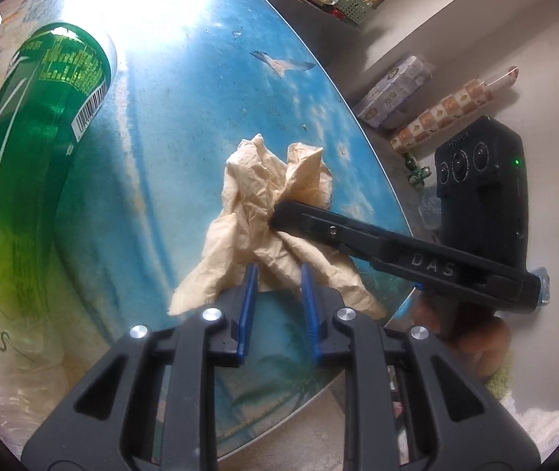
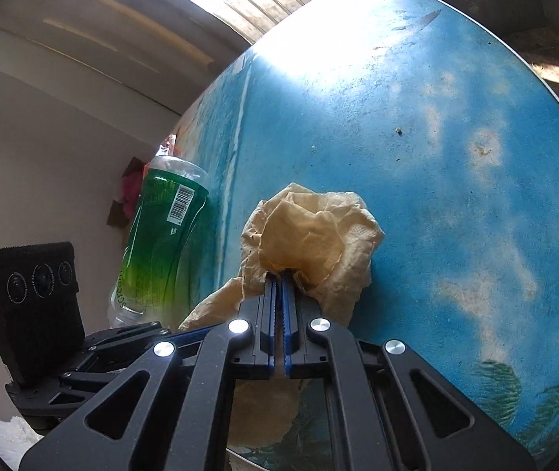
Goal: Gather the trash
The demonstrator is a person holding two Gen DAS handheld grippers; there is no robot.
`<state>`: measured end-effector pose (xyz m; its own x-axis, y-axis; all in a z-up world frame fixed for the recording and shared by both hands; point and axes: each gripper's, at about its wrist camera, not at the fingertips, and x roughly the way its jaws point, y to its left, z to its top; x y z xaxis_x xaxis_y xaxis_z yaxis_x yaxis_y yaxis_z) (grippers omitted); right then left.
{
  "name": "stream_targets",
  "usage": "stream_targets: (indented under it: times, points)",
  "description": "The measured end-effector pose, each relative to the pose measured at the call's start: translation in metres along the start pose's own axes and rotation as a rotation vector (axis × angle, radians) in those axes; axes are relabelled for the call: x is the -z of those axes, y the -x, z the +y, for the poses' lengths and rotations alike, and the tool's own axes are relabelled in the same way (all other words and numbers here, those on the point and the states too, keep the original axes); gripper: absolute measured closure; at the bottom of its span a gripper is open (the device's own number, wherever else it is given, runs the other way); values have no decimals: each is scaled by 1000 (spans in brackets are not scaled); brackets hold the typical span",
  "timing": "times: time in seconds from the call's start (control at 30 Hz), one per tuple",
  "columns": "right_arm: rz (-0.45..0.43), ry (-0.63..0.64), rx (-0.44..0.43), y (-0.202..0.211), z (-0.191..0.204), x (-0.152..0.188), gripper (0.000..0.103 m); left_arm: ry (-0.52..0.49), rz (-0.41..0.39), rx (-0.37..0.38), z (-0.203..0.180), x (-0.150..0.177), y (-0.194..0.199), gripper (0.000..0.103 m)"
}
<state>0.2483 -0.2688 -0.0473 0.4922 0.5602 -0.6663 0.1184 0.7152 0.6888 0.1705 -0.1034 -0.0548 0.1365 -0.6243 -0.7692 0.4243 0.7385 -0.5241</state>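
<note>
While both of my tools meet at the tissue, this is how things lie from left to right:

Bottle: a green plastic bottle (image 1: 44, 149) lies on its side at the far left of the bench (image 1: 185, 90), barcode up, well apart from the tissue in my left view; in my right view the bottle (image 2: 161, 231) lies just left of the tissue.

Tissue: a crumpled beige tissue (image 1: 267, 212) sits on the blue sky-printed bench near its right edge.

Left gripper: my left gripper (image 1: 279, 274) comes at the tissue from the near side; its blue jaws stand a narrow gap apart with a lower fold of the tissue between them. I cannot tell whether the pads press on that fold.

Right gripper: my right gripper (image 2: 278, 274) has its jaws pressed together, pinching the tissue (image 2: 311, 243) at its middle. In my left view the right gripper (image 1: 275, 212) reaches in from the right, its tip buried in the paper.

Floor beyond the bench: a pack of paper rolls (image 1: 393, 90) and a patterned roll (image 1: 448, 110) lie by the wall.
</note>
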Motion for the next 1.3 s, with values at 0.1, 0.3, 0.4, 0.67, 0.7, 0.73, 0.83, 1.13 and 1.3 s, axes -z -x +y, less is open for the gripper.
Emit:
stream_targets:
  times: [0.1,0.3,0.4,0.67,0.7,0.73,0.83,1.13,1.3]
  points:
    - [11,-11,-1,-4,0,-1,102,-62,-78,13,-11,-1,20,83]
    - [56,-130,-94,-4,-22,-6,102,-134,-39,153,-23,0,18,83]
    - [78,-197,-156,-6,-33,-8,102,-89,3,182,-16,5,6,83]
    - [109,-266,-190,-12,-35,-10,102,-132,7,69,-21,5,-5,83]
    - [108,-263,-182,-12,-34,-10,102,-151,7,16,-23,5,-7,83]
    - [106,-258,-174,-12,-31,-10,102,-165,6,-34,-24,5,-10,83]
    - [99,-240,-149,-10,-26,-9,101,-186,-3,-123,-22,3,-15,83]
    - [-38,-88,-2,33,5,-5,53,-138,-6,-97,-8,2,-16,82]
    - [-42,-146,93,44,-9,3,47,-72,-3,-32,5,0,-13,83]
